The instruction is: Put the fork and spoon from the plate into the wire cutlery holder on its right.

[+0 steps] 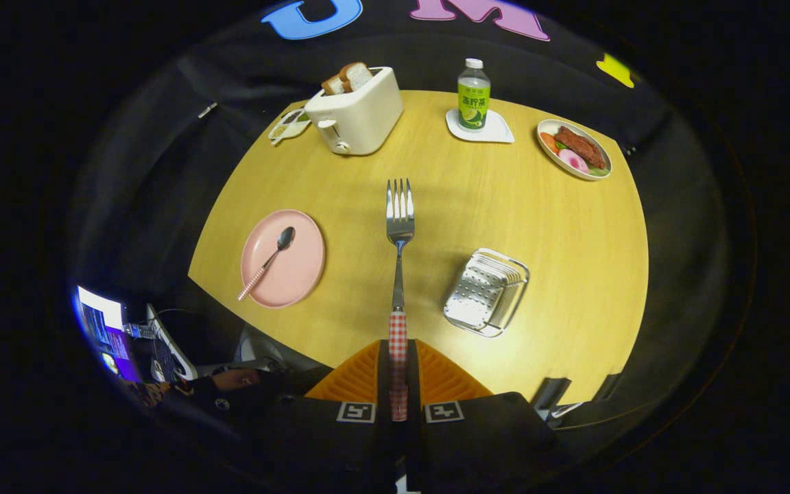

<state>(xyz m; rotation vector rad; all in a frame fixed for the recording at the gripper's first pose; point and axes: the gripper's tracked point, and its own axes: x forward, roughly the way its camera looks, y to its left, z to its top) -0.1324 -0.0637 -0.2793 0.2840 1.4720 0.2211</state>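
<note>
My gripper (398, 374) was closed on the fork (399, 226), both fingers (357, 377) pressed against its checked handle. The fork stood out straight ahead of me, tines farthest away, held up above the wooden table (559, 274).

Just beyond the fingers and to the right of the fork sat the wire cutlery holder (485, 291), a perforated metal tray with a wire rim, resting on the table. To the left of the fork, about as far out, lay the pink plate (284, 258). The spoon (268, 262) was on it, bowl toward the far side, striped handle reaching to the near rim.

At the near left, off the table, a lit screen (103, 329) glowed, and a person's hand (234, 379) showed beside it.

Farther across the table stood a cream toaster (357, 113) with bread slices (348, 77) sticking up from its slots. A small dish (289, 125) lay just left of it. Right of the toaster, a green-labelled bottle (473, 96) stood upright on a white coaster (481, 130). Farther right sat a plate of food (574, 149), near the table's far edge.
</note>
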